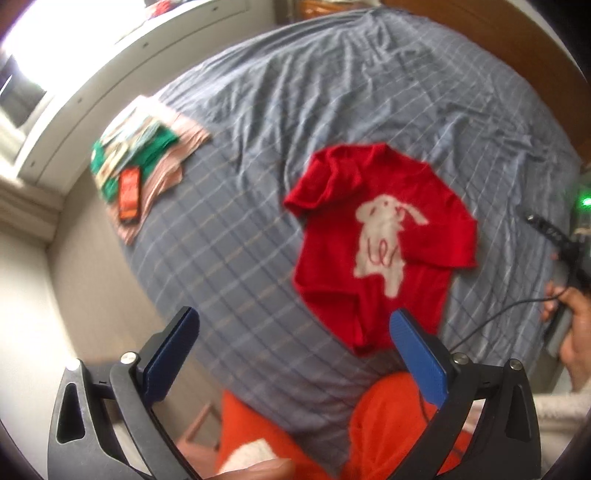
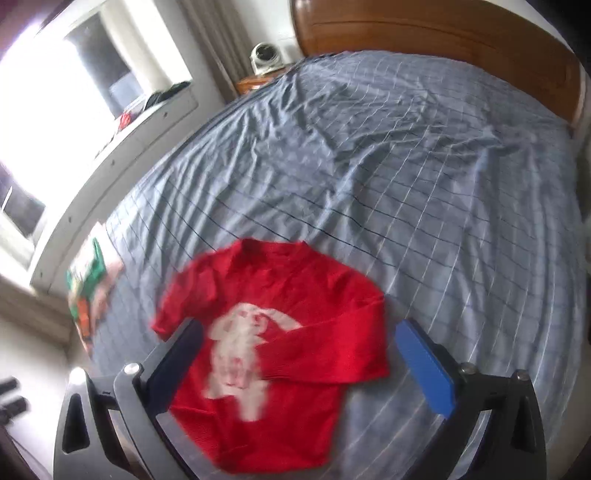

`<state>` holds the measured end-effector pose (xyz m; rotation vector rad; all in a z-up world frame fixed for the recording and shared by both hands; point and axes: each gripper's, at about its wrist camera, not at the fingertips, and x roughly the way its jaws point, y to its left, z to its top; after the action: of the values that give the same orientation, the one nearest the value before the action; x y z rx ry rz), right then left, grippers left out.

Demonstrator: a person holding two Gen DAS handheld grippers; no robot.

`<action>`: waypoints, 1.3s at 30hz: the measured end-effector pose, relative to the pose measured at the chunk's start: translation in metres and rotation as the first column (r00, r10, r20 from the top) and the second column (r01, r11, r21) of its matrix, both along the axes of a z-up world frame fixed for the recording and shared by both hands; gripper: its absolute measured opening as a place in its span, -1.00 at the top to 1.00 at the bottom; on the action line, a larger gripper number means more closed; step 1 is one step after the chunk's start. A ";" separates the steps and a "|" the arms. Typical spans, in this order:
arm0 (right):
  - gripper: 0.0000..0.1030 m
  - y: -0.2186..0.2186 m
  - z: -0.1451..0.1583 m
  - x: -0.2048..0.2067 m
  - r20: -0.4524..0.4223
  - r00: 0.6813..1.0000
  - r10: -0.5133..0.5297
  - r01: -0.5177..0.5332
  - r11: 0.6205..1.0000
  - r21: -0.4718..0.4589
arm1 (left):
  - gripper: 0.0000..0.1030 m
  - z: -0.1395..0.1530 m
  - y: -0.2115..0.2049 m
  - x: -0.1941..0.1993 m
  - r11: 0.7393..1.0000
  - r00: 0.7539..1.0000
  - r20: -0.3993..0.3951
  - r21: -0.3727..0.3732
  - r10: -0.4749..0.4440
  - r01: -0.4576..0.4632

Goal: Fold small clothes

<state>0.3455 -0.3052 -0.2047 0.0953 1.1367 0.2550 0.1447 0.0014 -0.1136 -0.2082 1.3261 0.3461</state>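
A small red sweater (image 1: 380,240) with a white rabbit on its front lies face up on the blue checked bedsheet (image 1: 295,110). Both of its sleeves are folded in across the body. My left gripper (image 1: 295,325) hovers open above the bed's near edge, left of the sweater's hem, with nothing between its fingers. In the right wrist view the same sweater (image 2: 277,350) fills the lower middle. My right gripper (image 2: 299,332) is open above it, with its blue pads on either side of the rabbit and holding nothing.
A pile of folded clothes (image 1: 147,155) in green, pink and orange sits at the bed's left edge, the same pile (image 2: 92,280) showing in the right wrist view. A wooden headboard (image 2: 443,33) stands at the far end. A white windowsill (image 1: 110,74) runs along the left. A hand (image 1: 569,321) holds the other gripper at right.
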 end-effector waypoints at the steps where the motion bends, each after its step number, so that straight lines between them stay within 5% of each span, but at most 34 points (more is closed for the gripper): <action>1: -0.99 -0.011 -0.012 0.003 -0.030 0.999 0.012 -0.012 1.000 0.013 | -1.00 0.006 -0.010 -0.003 1.000 1.000 0.008 0.003 0.009 -0.009; 6: -0.99 -0.040 -0.048 0.005 -0.098 0.993 0.062 -0.059 0.998 0.030 | -1.00 0.004 -0.048 0.010 1.000 1.000 0.020 0.012 -0.021 0.021; 14: -0.99 -0.070 -0.044 -0.009 -0.065 0.991 0.119 -0.119 0.993 -0.001 | -1.00 -0.010 -0.075 0.021 0.995 0.996 -0.002 -0.021 -0.094 0.094; 21: -0.99 -0.067 -0.075 0.018 -0.106 0.980 0.168 -0.164 0.986 0.043 | -1.00 0.004 -0.068 0.018 0.996 0.999 0.009 0.086 -0.034 0.033; 30: -0.99 -0.076 -0.066 0.017 -0.094 0.983 0.156 -0.149 0.986 0.076 | -0.99 -0.020 -0.071 0.047 0.996 0.996 -0.045 0.046 -0.076 0.078; 39: -0.99 -0.092 -0.105 0.008 -0.199 0.974 0.107 -0.093 0.993 0.074 | -0.99 -0.010 -0.058 0.071 0.989 0.990 -0.043 0.046 -0.136 0.138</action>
<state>0.3537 -0.3967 -0.3102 0.1233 1.3380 0.3784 0.2159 -0.0566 -0.1234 -0.0691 1.3622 0.2668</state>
